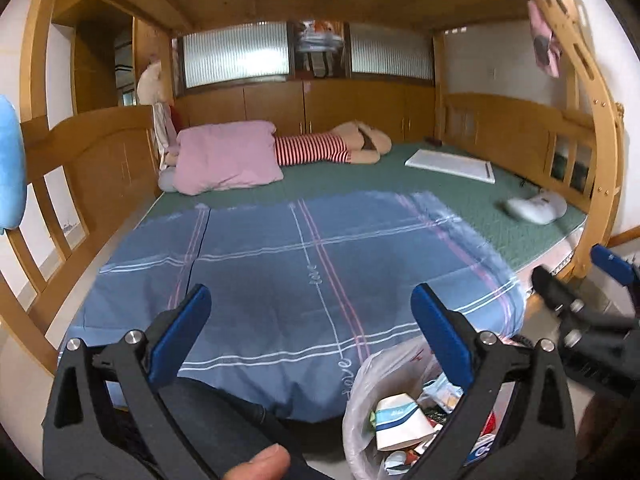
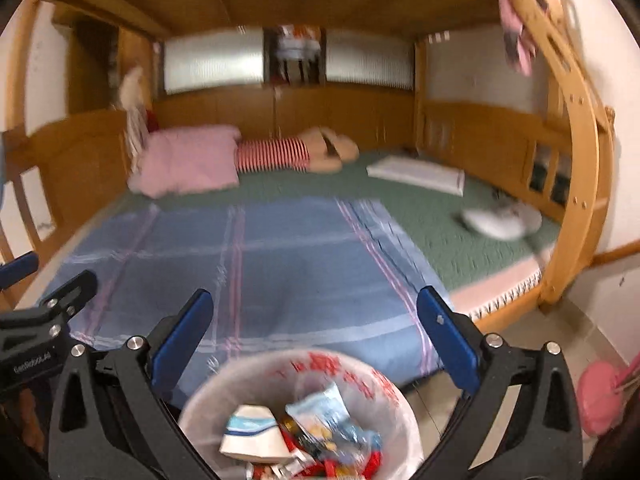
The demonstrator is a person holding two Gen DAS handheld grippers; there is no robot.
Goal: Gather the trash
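1. A bag-lined trash bin (image 2: 298, 412) stands on the floor at the foot of a wooden bunk bed (image 2: 576, 168), close under both cameras; its white liner bears red print and hangs over the rim.
2. Inside the bin lie a white-and-blue paper cup (image 2: 250, 436), a pale blue snack wrapper (image 2: 324, 412) and red scraps, loosely piled.
3. The right gripper (image 2: 316, 324) hangs directly above the bin, its blue-padded jaws spread wide with nothing between them.
4. The left gripper (image 1: 310, 320) sits to the left of the bin, which shows at lower right in its view; its jaws are likewise spread wide and empty, framing a blue plaid blanket (image 1: 304, 280).
5. A thumb tip (image 1: 266, 460) shows at the lower edge of the left view.
6. The blanket lies folded on a green mattress cover (image 1: 460, 196); farther back are a pink pillow (image 1: 226, 156), a striped plush toy (image 1: 332, 148), a white flat board (image 1: 450, 164) and a white cap (image 1: 536, 208).
7. Pink slippers (image 2: 600, 396) rest on the tiled floor at right.
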